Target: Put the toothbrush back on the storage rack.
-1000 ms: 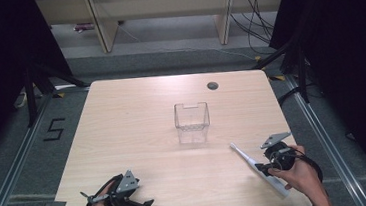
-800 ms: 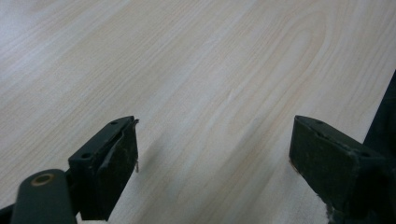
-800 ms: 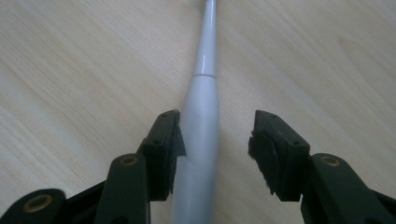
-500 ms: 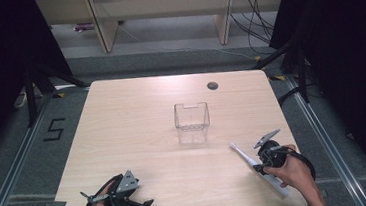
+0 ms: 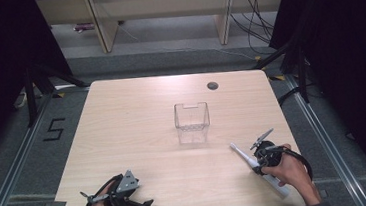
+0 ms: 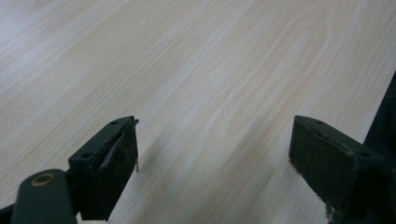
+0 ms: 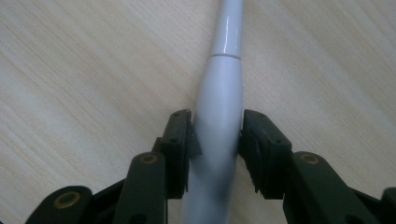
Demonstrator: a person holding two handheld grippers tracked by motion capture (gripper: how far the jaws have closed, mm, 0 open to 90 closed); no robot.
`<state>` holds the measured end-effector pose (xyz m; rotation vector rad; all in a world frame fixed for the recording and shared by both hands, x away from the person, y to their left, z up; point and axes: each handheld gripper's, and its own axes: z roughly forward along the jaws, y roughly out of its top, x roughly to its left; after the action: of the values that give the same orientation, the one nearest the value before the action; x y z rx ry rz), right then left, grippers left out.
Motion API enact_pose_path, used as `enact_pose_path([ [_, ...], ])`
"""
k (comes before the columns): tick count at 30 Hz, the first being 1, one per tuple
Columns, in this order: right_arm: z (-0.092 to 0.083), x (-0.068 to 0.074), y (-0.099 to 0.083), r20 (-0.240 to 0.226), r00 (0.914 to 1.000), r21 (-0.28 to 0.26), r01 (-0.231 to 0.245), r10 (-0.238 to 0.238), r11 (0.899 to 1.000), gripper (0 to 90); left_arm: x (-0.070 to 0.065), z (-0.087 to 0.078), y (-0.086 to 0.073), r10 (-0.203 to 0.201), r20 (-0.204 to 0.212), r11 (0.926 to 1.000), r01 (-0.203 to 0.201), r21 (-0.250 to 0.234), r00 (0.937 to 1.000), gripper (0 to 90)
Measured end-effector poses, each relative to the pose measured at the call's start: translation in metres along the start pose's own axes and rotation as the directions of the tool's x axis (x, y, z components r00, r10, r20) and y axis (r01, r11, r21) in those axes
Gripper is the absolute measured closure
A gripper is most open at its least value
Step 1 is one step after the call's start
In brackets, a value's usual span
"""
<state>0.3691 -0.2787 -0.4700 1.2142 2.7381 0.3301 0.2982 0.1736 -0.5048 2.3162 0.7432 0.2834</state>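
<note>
Table (image 5: 139, 137): pale wood-grain top, rounded corners, small dark round hole (image 5: 212, 86) near its 1 o'clock corner.
Floor marking (image 5: 54, 129): a dark "5" at the table's 9 o'clock side.
Clear box (image 5: 192, 123): see-through plastic, square, open-topped, standing at the table's centre.
White wand (image 7: 219, 107): smooth, glossy, slender plastic with a seam ring, lying flat at 4 o'clock.
Right gripper (image 7: 216, 140): black jaws have just been closing, now pinching the wand's thicker body.
Left gripper (image 6: 212, 154): at 7 o'clock, jaws spread wide over bare wood.
</note>
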Motion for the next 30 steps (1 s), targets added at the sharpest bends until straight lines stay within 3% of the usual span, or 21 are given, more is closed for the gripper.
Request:
enact_pose_path([
  [1,0.000,0.001,0.000,-0.002,0.9999,0.010,-0.015,0.015,1.000,62.8,-0.001,0.001,0.000,-0.014,0.001,0.9999,0.014,0.000,0.9999,15.0],
  [3,0.002,0.000,0.001,0.001,1.0000,0.019,-0.002,0.002,1.000,63.6,0.000,0.000,0.000,0.005,0.002,1.0000,-0.005,0.001,1.0000,15.0],
  [4,0.002,0.001,0.002,-0.006,0.9999,0.027,-0.008,0.009,1.000,63.6,-0.001,0.000,0.000,-0.014,0.001,0.9999,0.014,0.000,0.9999,15.0],
  [5,0.003,0.001,0.003,-0.004,0.9999,0.030,0.012,-0.012,0.999,63.7,-0.001,0.000,0.000,-0.015,0.000,0.9999,0.015,-0.001,0.9999,15.0],
  [6,0.003,0.002,0.003,-0.007,1.0000,0.041,0.001,-0.001,0.999,63.9,0.000,0.000,0.000,-0.001,0.000,1.0000,0.001,-0.001,1.0000,15.0],
  [8,0.004,0.001,0.005,-0.006,1.0000,0.048,0.007,-0.007,0.999,64.0,-0.001,0.000,0.000,-0.015,0.000,0.9999,0.015,-0.001,0.9999,15.0],
  [10,0.005,0.001,0.006,-0.008,1.0000,0.061,0.003,-0.003,0.998,64.3,0.000,0.000,0.000,0.005,0.002,1.0000,-0.005,0.001,1.0000,15.1],
  [13,0.005,-0.001,0.008,-0.022,0.9994,0.069,0.028,-0.026,0.997,65.2,0.000,0.000,0.000,0.000,0.002,1.0000,0.000,-0.002,1.0000,15.1],
  [15,0.005,-0.001,0.008,-0.018,0.9997,0.073,0.018,-0.017,0.997,65.6,-0.001,0.000,0.000,-0.015,0.001,0.9999,0.015,-0.003,0.9999,15.1],
  [16,0.005,0.000,0.009,-0.024,0.9997,0.075,0.012,-0.010,0.997,65.7,0.000,0.000,0.000,0.003,0.002,1.0000,-0.003,-0.002,1.0000,15.1],
  [20,0.006,0.000,0.010,-0.023,0.9996,0.088,0.018,-0.016,0.996,66.0,0.000,0.000,0.000,0.001,0.002,1.0000,-0.001,-0.001,1.0000,15.1],
  [21,0.007,-0.001,0.011,-0.021,0.9990,0.089,0.041,-0.039,0.995,66.0,0.000,0.000,0.000,0.002,0.001,1.0000,-0.002,-0.001,1.0000,15.1],
  [24,0.006,-0.002,0.013,-0.031,0.9989,0.110,0.038,-0.035,0.993,66.1,-0.001,0.000,0.000,-0.014,0.003,0.9999,0.014,-0.006,0.9999,15.1],
  [28,0.007,-0.004,0.018,-0.045,0.9986,0.152,0.036,-0.029,0.988,66.2,-0.001,-0.001,0.000,-0.001,0.006,1.0000,0.001,-0.006,1.0000,15.1],
  [30,0.009,-0.007,0.020,-0.035,0.9979,0.169,0.060,-0.055,0.984,66.3,-0.001,-0.001,0.000,-0.005,-0.001,0.9999,0.005,-0.009,1.0000,15.1],
])
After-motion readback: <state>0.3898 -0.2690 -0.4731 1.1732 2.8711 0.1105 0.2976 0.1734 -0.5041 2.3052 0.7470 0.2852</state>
